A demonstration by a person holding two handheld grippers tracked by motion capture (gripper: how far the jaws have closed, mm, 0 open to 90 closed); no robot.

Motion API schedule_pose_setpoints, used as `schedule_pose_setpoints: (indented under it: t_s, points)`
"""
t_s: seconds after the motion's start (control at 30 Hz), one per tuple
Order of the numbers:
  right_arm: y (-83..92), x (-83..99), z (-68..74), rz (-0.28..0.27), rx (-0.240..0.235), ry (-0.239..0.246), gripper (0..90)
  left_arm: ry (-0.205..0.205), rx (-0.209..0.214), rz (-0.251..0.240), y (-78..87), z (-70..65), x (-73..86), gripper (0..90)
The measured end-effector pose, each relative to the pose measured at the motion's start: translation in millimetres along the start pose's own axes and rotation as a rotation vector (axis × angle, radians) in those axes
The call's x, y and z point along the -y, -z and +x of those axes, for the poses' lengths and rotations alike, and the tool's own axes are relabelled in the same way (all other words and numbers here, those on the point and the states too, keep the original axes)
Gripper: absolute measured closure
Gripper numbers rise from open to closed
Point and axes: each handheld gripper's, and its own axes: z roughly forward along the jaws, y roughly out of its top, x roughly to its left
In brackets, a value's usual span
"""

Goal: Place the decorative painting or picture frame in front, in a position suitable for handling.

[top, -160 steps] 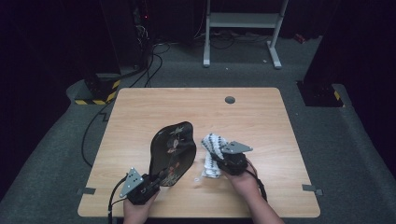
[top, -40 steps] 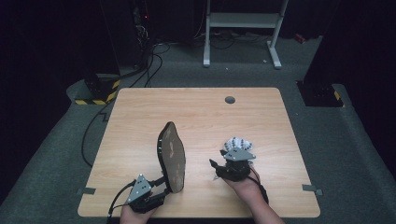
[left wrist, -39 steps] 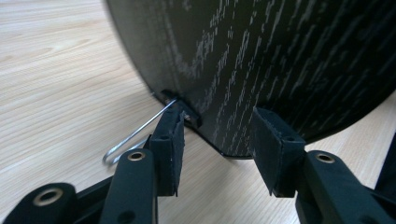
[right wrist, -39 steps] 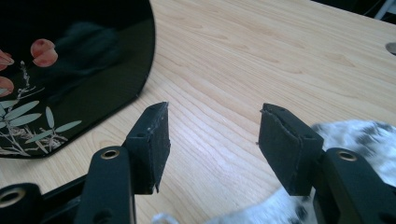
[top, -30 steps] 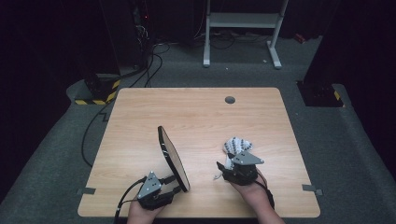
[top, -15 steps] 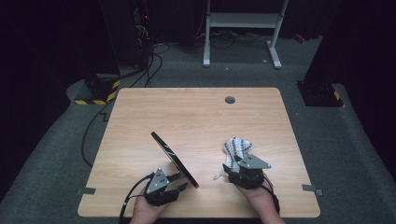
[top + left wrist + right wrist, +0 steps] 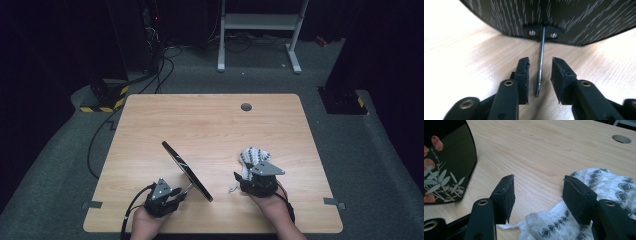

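Left gripper (image 7: 176, 194) at the near left of the table (image 7: 210, 125): its jaws have just been closing around the thin metal stand wire (image 7: 540, 62) at the back of the dark mirror (image 7: 186, 170), yet a gap shows on each side of the wire, so they are apart and not clamped. Against the frame half a second back, the mirror leans about the same, standing on edge and tilted, while the left hand sits slightly nearer the table edge. Right gripper (image 7: 250, 177), unmoved, rests with jaws apart over the crumpled white patterned cloth (image 7: 599, 190), one pad against the fabric, nothing pinched.
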Motion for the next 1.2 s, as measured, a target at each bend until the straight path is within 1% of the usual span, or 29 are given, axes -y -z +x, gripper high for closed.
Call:
schedule_pose_setpoints:
  t_s: [0.03, 0.1, 0.13, 0.17, 0.2, 0.27, 0.3, 0.33, 0.4, 0.43, 0.5, 0.63, 0.67, 0.73, 0.8, 0.87, 0.9, 0.93, 0.97, 1.03, 1.13, 1.17, 1.2]
  points:
    - [-0.3, -0.2, -0.8, 0.000, 0.000, -0.001, 43.3, 0.009, 0.001, 0.002, -0.8, 0.2, -0.5, 72.0]
    - [-0.1, -0.2, -1.6, 0.000, 0.001, -0.005, 43.3, 0.006, -0.006, 0.002, -2.3, 1.2, -2.1, 76.2]
    - [0.2, 0.0, -1.9, 0.000, 0.002, -0.006, 43.3, 0.013, 0.002, 0.001, -3.3, 0.9, -2.4, 79.2]
    - [0.5, 0.2, -2.2, 0.000, 0.004, -0.007, 43.3, 0.011, 0.005, 0.001, -4.3, 1.1, -3.1, 82.2]
    - [0.9, 0.6, -2.4, -0.001, 0.005, -0.008, 43.3, 0.007, 0.009, 0.004, -5.3, 1.1, -4.1, 84.8]
    - [2.1, 1.6, -3.1, 0.000, 0.009, -0.010, 43.3, -0.010, 0.005, 0.009, -6.8, -0.4, -5.8, 86.7]
    - [3.0, 2.5, -3.5, 0.000, 0.012, -0.012, 43.3, -0.020, -0.005, 0.012, -7.7, -2.0, -6.9, 87.8]
    - [3.8, 3.2, -4.0, 0.001, 0.014, -0.013, 43.3, -0.019, -0.014, 0.012, -9.1, -3.1, -8.1, 88.2]
    - [6.0, 4.4, -5.2, -0.006, 0.023, -0.019, 43.5, -0.006, -0.020, 0.015, -11.4, -2.8, -10.4, 88.5]
    - [7.3, 4.8, -5.9, -0.011, 0.026, -0.022, 43.6, -0.009, -0.026, 0.014, -13.1, -1.8, -11.9, 88.5]
    - [9.5, 5.7, -7.3, -0.015, 0.034, -0.024, 43.7, -0.001, -0.033, 0.012, -15.7, -0.5, -14.2, 88.5]
    - [11.6, 7.7, -11.0, -0.017, 0.044, -0.036, 43.9, 0.023, -0.046, 0.008, -21.4, 3.4, -18.9, 88.5]
    - [11.9, 8.0, -11.9, -0.017, 0.046, -0.038, 44.0, 0.028, -0.050, 0.016, -22.4, 4.4, -20.5, 88.5]
    - [12.8, 8.3, -13.6, -0.018, 0.049, -0.047, 44.0, 0.039, -0.064, 0.019, -24.9, 6.1, -23.4, 88.5]
    - [13.7, 8.6, -14.2, -0.020, 0.054, -0.042, 44.5, 0.053, -0.083, 0.020, -28.1, 7.5, -26.6, 88.5]
    - [14.8, 8.7, -14.9, -0.019, 0.061, -0.043, 44.8, 0.069, -0.104, 0.010, -32.0, 7.5, -28.9, 88.5]
    - [15.5, 8.9, -15.9, -0.023, 0.062, -0.044, 45.1, 0.080, -0.105, 0.005, -33.9, 7.0, -29.7, 88.5]
    - [16.2, 9.1, -16.9, -0.025, 0.062, -0.048, 45.1, 0.078, -0.116, 0.000, -35.1, 7.1, -30.4, 88.5]
    - [16.7, 9.3, -17.9, -0.025, 0.065, -0.047, 45.2, 0.085, -0.116, -0.005, -36.4, 6.4, -30.5, 88.5]
    - [16.6, 10.0, -19.3, -0.025, 0.070, -0.050, 45.2, 0.082, -0.119, -0.010, -37.3, 6.9, -30.9, 88.4]
    - [16.1, 10.6, -22.0, -0.023, 0.075, -0.050, 45.1, 0.083, -0.116, -0.005, -37.0, 8.0, -31.1, 88.1]
    - [15.9, 10.5, -22.9, -0.021, 0.078, -0.052, 44.9, 0.090, -0.109, -0.006, -36.7, 8.6, -31.2, 87.5]
    - [15.9, 10.4, -24.0, -0.021, 0.081, -0.054, 44.6, 0.095, -0.101, -0.008, -36.5, 9.3, -31.1, 84.9]
